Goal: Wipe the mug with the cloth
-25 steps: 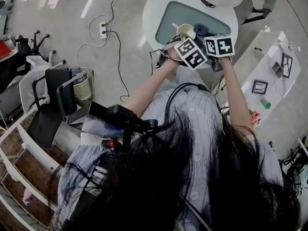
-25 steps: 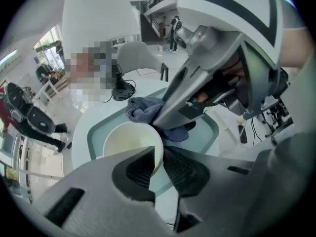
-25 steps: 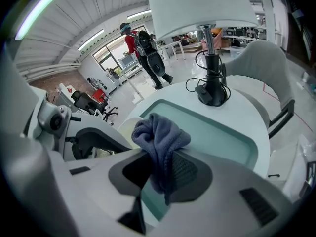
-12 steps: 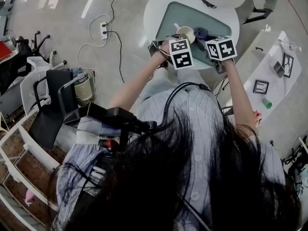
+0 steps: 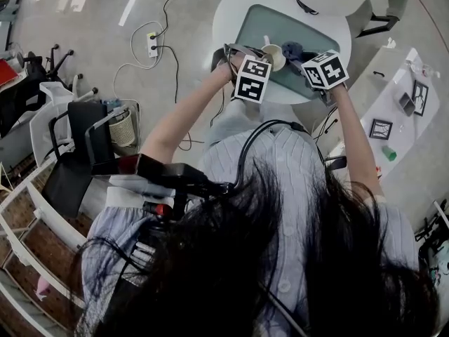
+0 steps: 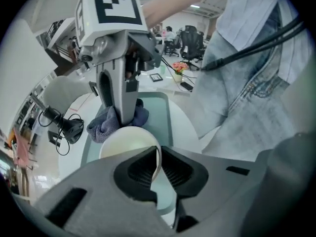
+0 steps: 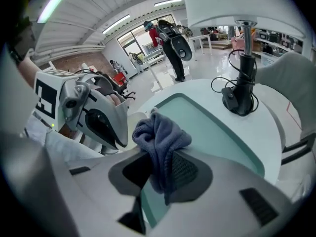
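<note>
A cream mug (image 5: 273, 53) is held over the teal mat (image 5: 302, 25) of a round white table. My left gripper (image 5: 262, 62) is shut on the mug's rim; in the left gripper view the rim (image 6: 129, 143) runs between the closed jaws (image 6: 159, 168). My right gripper (image 5: 306, 57) is shut on a dark blue-grey cloth (image 5: 291, 48). In the right gripper view the cloth (image 7: 160, 135) bunches up above the jaws (image 7: 160, 174). The cloth (image 6: 104, 124) hangs right behind the mug, touching or nearly touching its far side.
A lamp's black base and cable (image 7: 240, 100) stand on the white table (image 5: 231, 9) beyond the mat. A side table with picture frames (image 5: 382, 127) is at the right. A power strip with cables (image 5: 149, 44) lies on the floor, and chairs (image 5: 77, 160) stand at the left.
My left gripper has swung to the left and turned, with the mug still in its jaws. The right gripper with the cloth has barely moved.
</note>
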Available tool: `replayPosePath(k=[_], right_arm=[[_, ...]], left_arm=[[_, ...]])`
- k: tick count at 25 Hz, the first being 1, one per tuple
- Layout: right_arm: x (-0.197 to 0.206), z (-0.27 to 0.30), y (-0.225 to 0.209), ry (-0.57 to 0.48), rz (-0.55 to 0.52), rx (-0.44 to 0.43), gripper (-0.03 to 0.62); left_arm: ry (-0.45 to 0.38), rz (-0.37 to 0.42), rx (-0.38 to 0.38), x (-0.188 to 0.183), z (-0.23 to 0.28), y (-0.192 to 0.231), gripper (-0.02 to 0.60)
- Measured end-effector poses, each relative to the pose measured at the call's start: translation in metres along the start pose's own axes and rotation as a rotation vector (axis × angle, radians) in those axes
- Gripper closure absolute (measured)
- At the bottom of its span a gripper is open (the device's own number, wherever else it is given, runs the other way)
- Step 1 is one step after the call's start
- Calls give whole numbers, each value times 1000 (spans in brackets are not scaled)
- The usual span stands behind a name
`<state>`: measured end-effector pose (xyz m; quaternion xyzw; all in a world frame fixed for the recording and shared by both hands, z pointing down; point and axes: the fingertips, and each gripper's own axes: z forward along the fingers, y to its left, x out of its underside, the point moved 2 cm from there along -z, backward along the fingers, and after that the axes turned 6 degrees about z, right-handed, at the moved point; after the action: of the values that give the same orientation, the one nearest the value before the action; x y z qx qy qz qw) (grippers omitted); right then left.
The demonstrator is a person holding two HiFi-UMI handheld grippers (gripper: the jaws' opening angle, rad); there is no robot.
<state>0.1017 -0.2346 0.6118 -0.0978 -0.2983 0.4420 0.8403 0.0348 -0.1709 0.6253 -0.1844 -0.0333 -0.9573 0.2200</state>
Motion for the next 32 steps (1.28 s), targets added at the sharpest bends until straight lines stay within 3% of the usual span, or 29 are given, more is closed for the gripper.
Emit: replayPosePath(k=[5, 24, 32], right_arm=[[-7, 4, 0, 53, -64, -38, 496], [-30, 17, 3, 201, -260, -72, 496], [-43, 19, 4, 207, -316, -39, 496]], left_arm=[[0, 96, 37, 4, -2, -4, 540], [-19, 215, 77, 6, -1, -10, 540], [-27, 228, 69, 4, 1, -9, 540]])
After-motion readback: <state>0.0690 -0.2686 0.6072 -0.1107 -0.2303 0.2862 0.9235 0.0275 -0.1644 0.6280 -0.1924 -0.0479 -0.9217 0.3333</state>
